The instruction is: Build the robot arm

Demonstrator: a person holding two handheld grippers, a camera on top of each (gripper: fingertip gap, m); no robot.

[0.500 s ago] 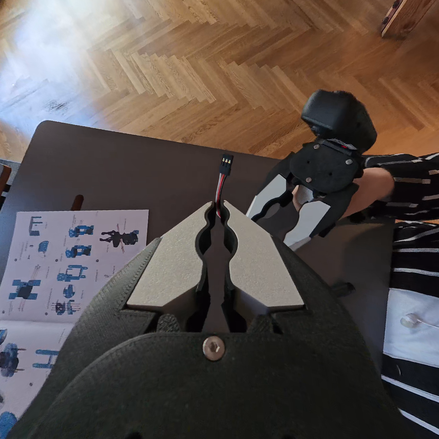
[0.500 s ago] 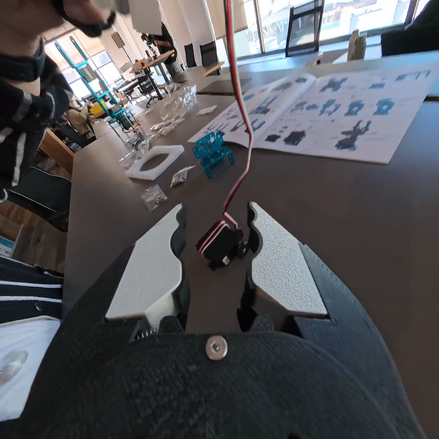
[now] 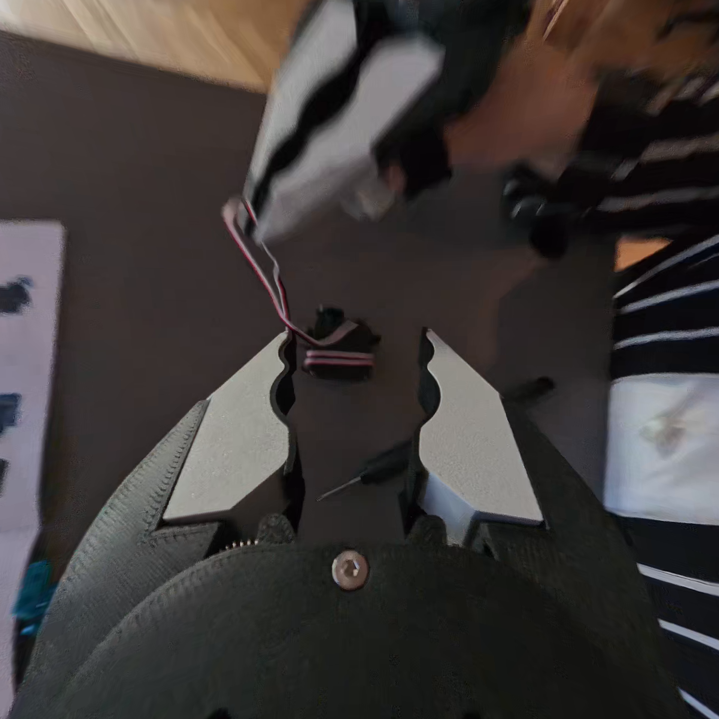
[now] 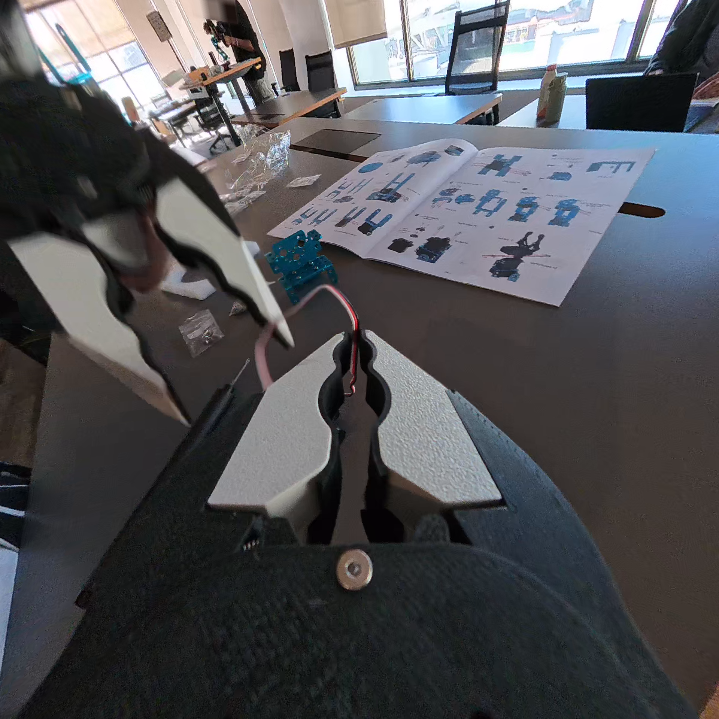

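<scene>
Claws first: my left claw (image 3: 355,336) is released, jaws spread, with the small black servo block (image 3: 337,355) lying on the dark counter (image 3: 136,233) just ahead at twelve o'clock. My right claw (image 4: 353,337) is clenched on the servo's red-white-black wire (image 4: 353,342), I judge to keep the lead off the block. Farther, at eleven o'clock, stands a blue perforated metal bracket (image 4: 299,264).

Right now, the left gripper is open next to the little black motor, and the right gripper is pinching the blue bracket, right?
Not quite. The right gripper is pinching the red, white and black wire, not the blue bracket, which stands apart on the table; the right wrist view shows this. The left gripper is indeed open next to the little black motor.
</scene>
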